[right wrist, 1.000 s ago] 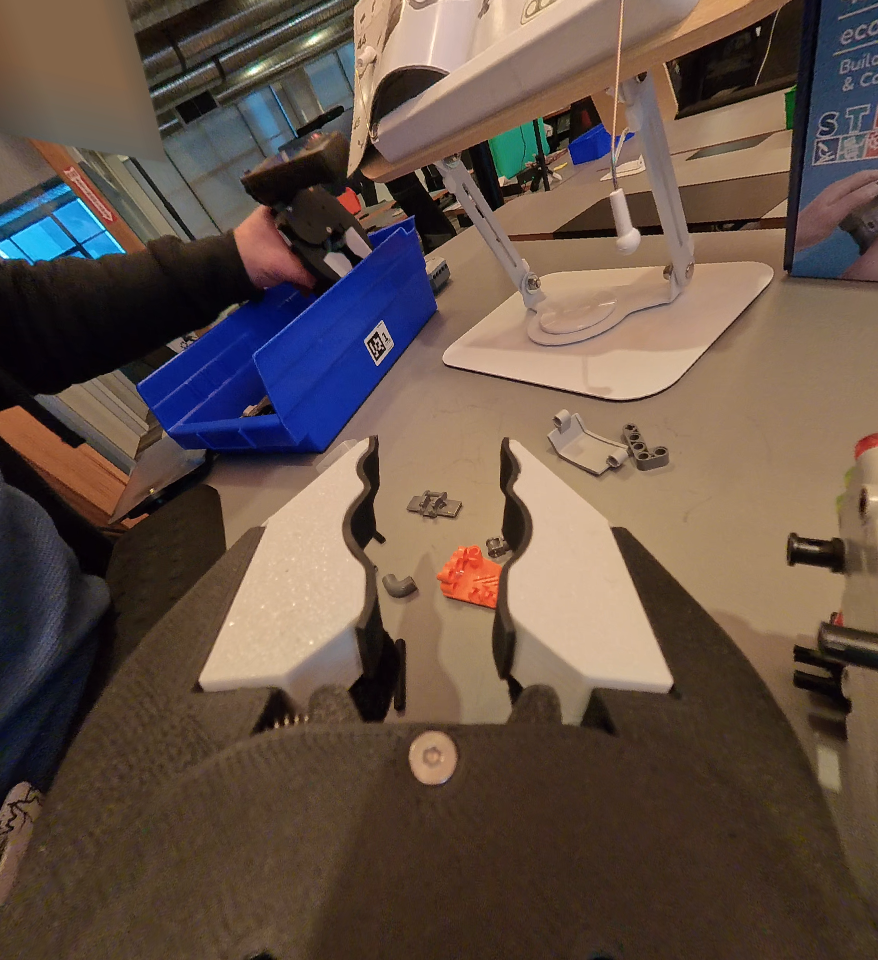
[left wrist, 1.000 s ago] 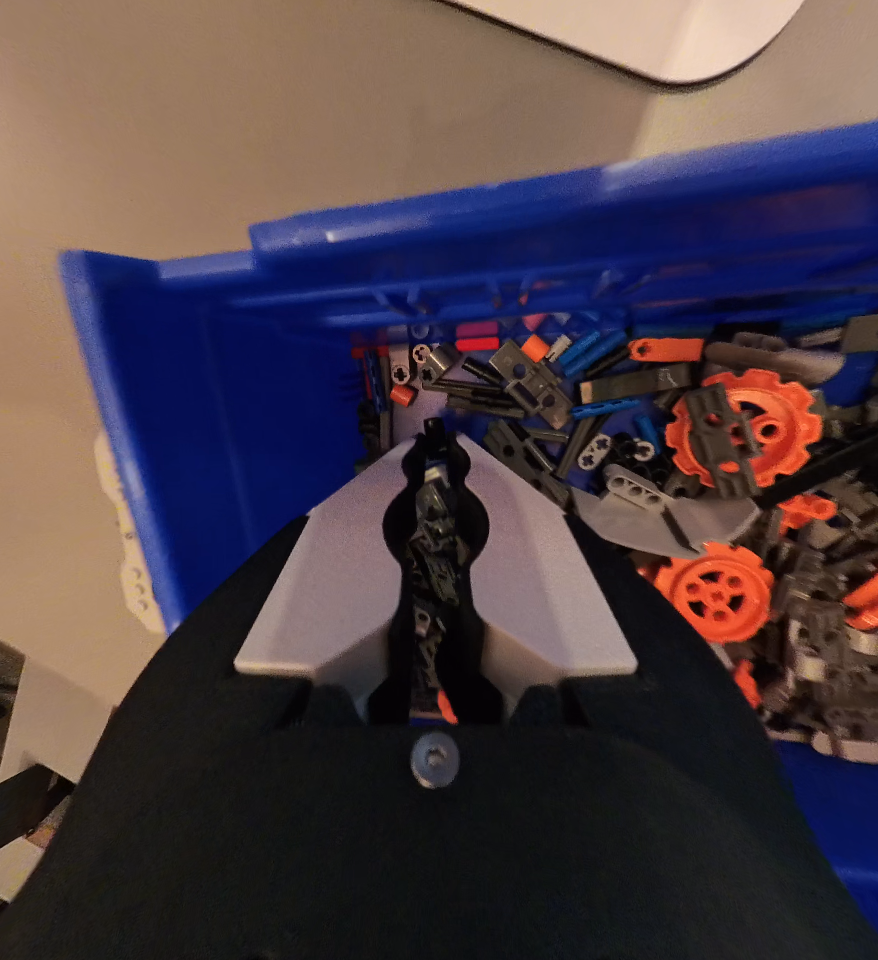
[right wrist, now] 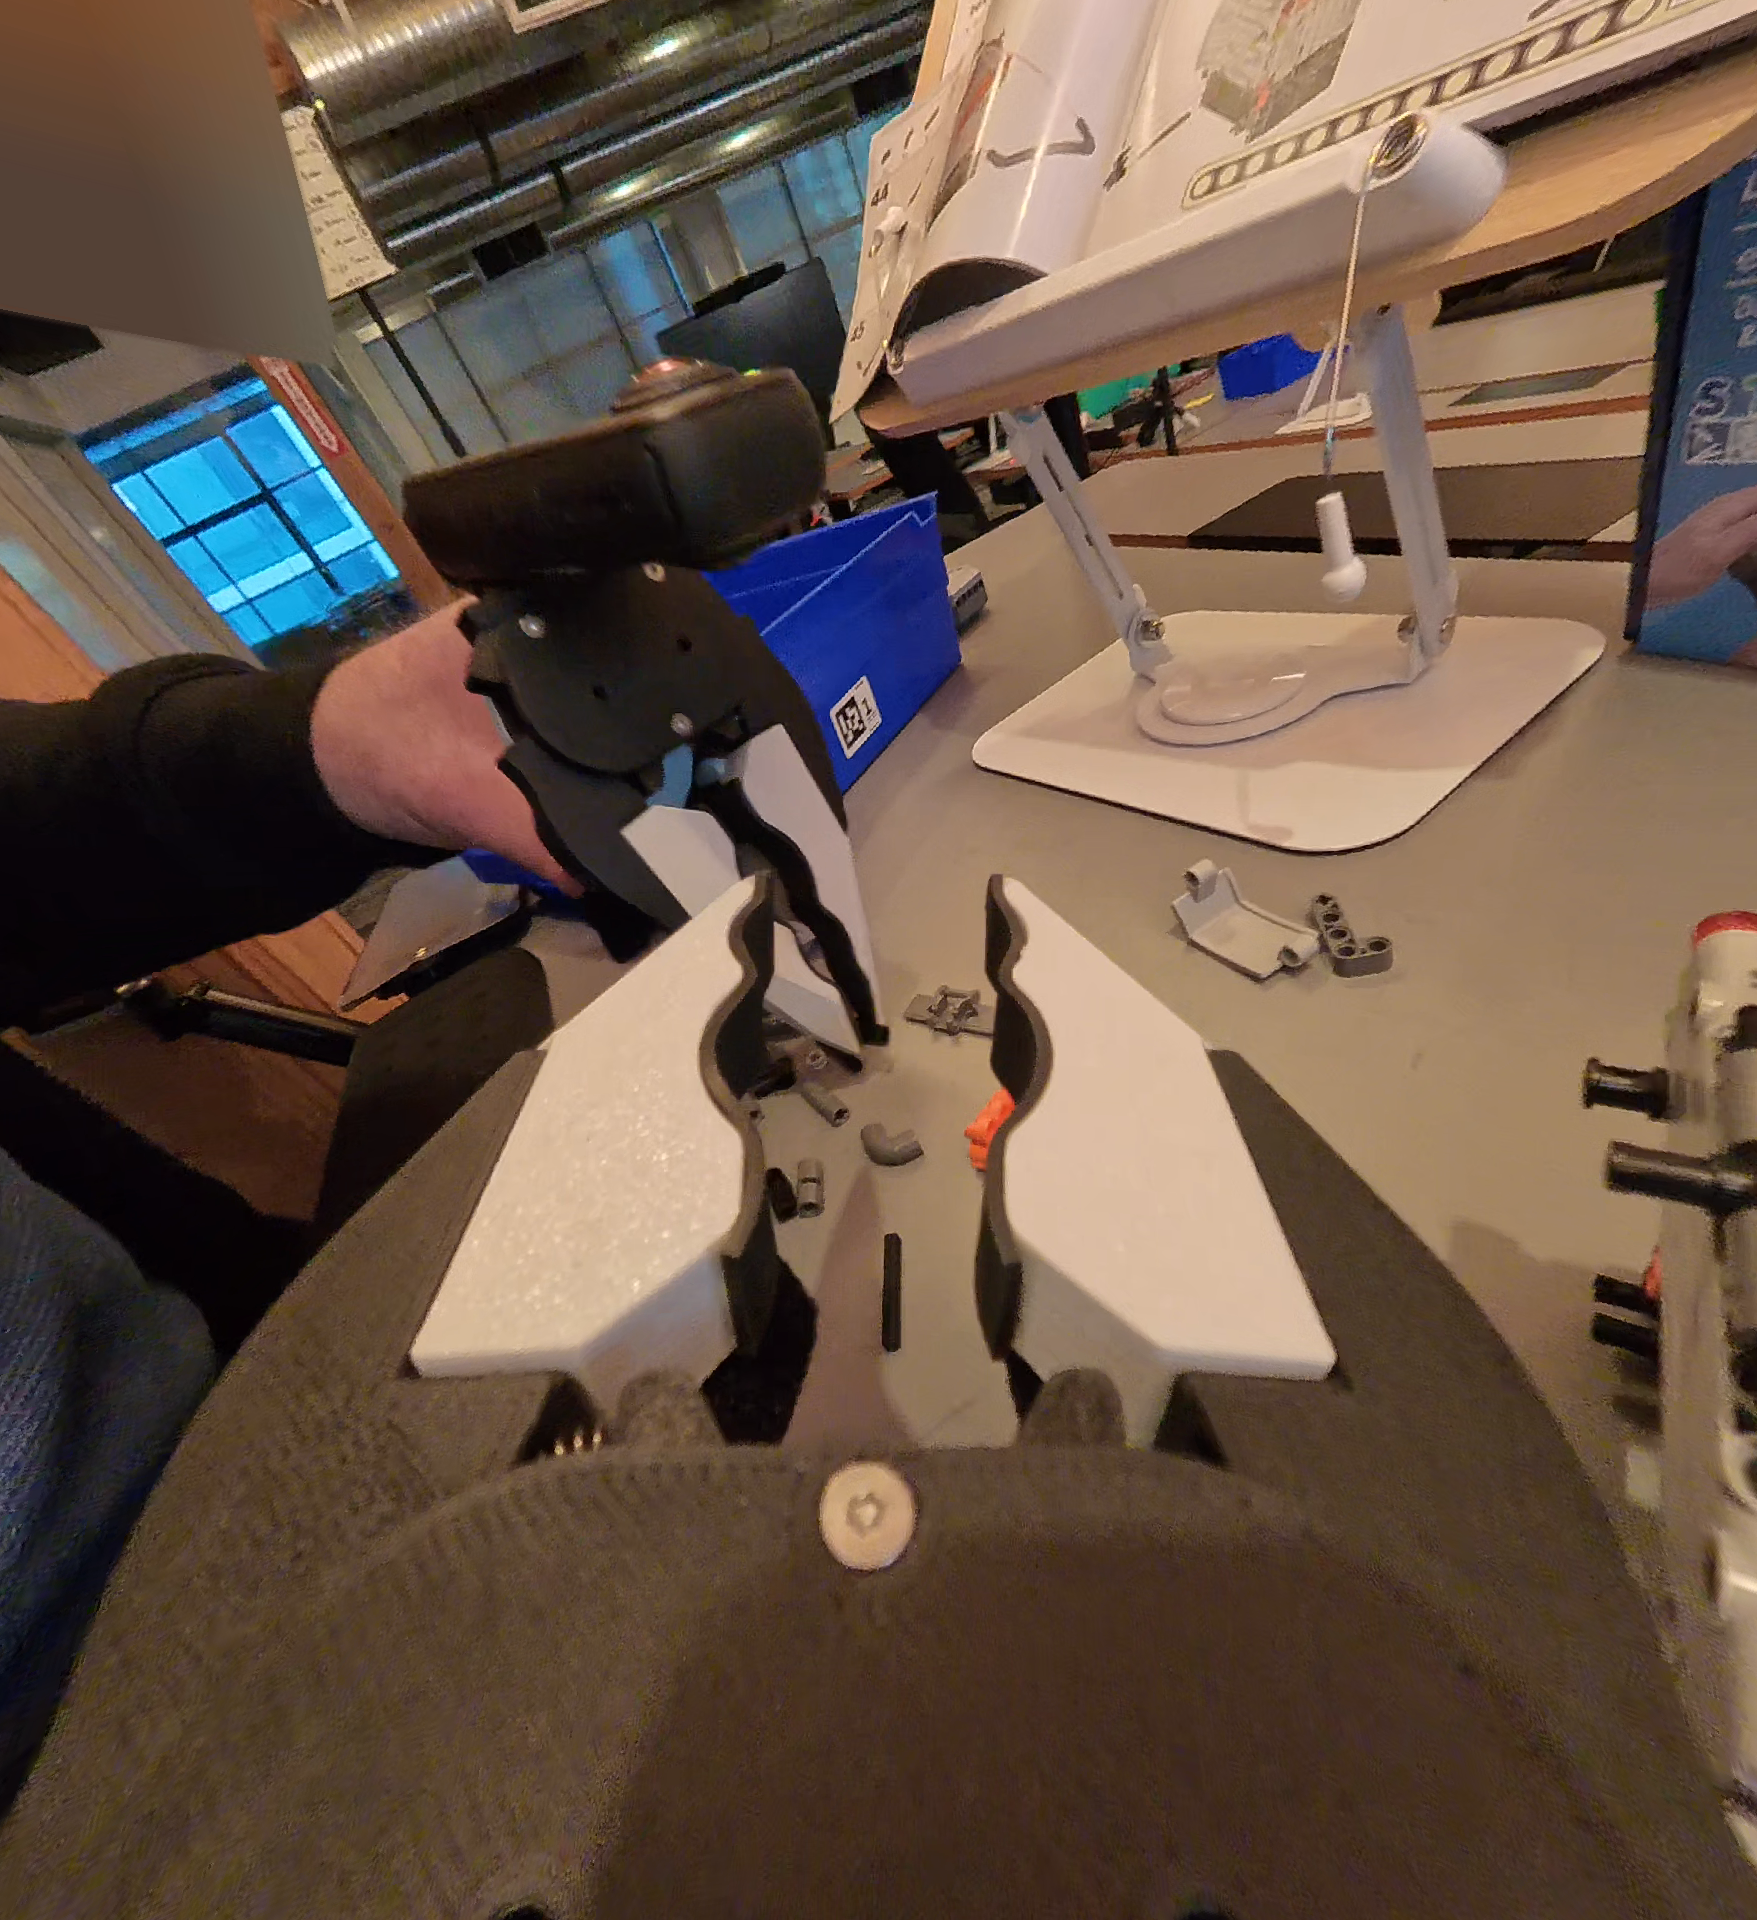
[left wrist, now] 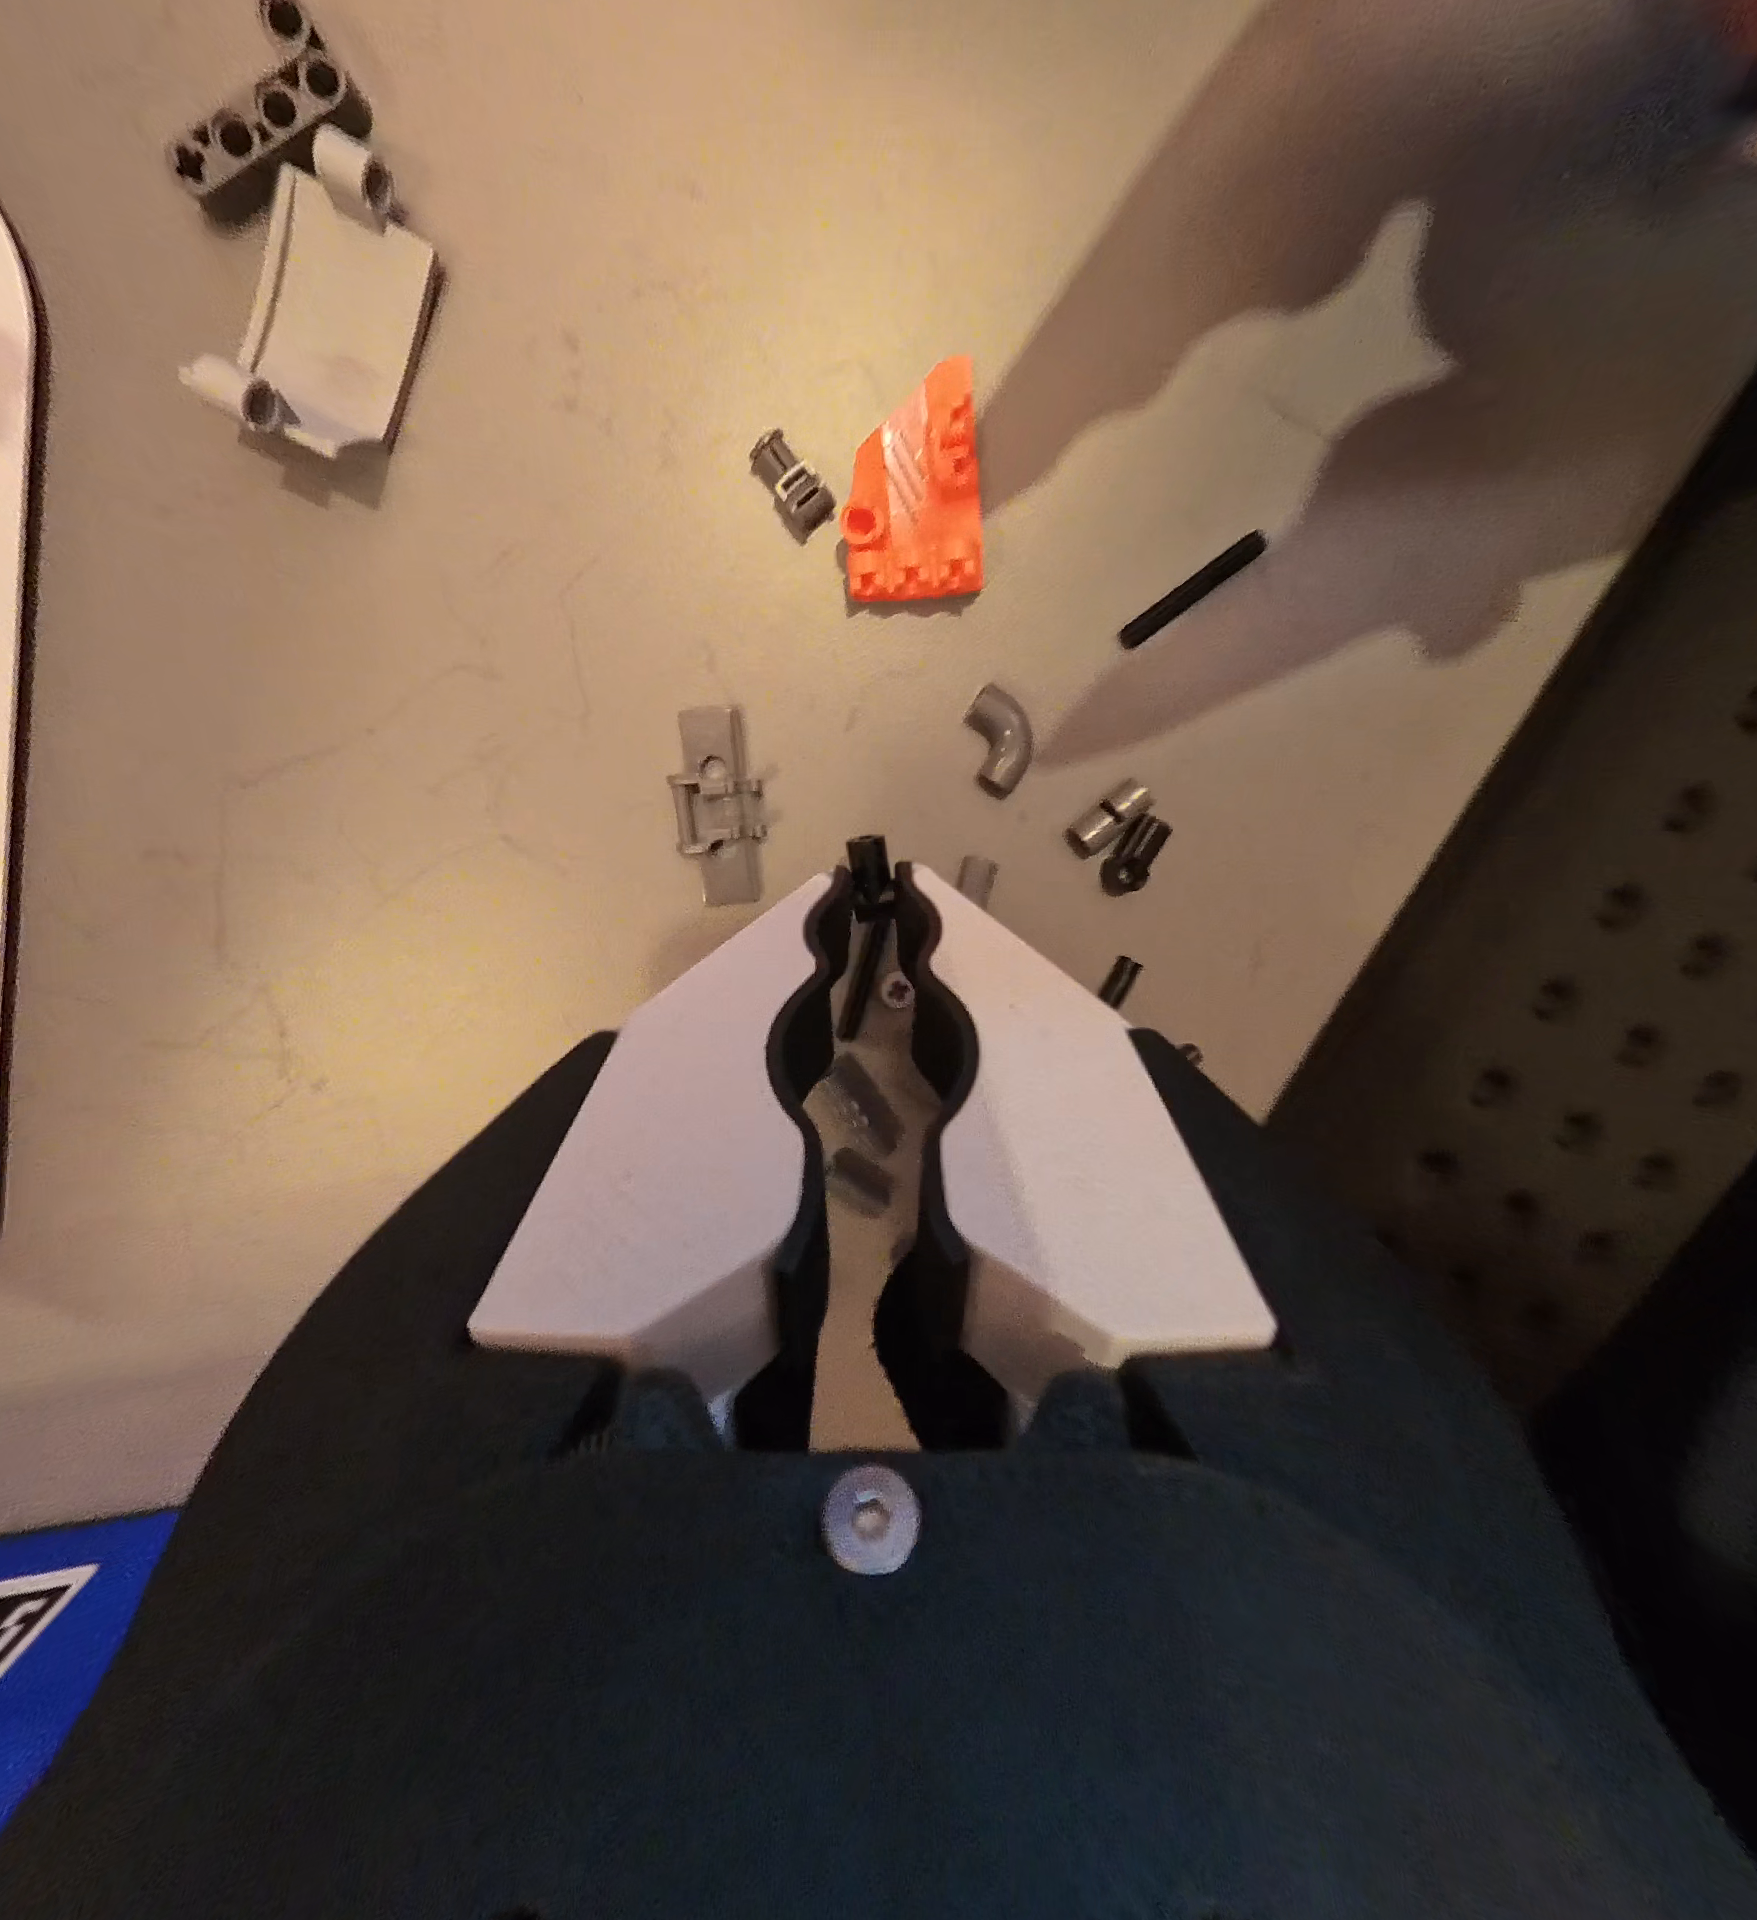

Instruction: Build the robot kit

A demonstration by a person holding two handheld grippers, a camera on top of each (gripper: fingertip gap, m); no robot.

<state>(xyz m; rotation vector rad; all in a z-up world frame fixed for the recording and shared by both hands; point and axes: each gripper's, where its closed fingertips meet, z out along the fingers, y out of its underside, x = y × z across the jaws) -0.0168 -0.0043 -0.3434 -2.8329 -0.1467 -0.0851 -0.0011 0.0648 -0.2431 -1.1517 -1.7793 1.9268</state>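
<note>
left claw [left wrist: 869,883] clenched on a black pin [left wrist: 866,858], tips low over the bench [left wrist: 334,831] beside a grey link [left wrist: 718,805]. right claw [right wrist: 879,899] released, hovering above scattered parts, holding nothing.

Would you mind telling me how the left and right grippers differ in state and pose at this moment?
The left gripper is shut on a small black pin; the right gripper is open and holds nothing. The left points steeply down at the table; the right lies lower and flatter. Both have white fingers with black pads and hover by the same loose parts.
</note>
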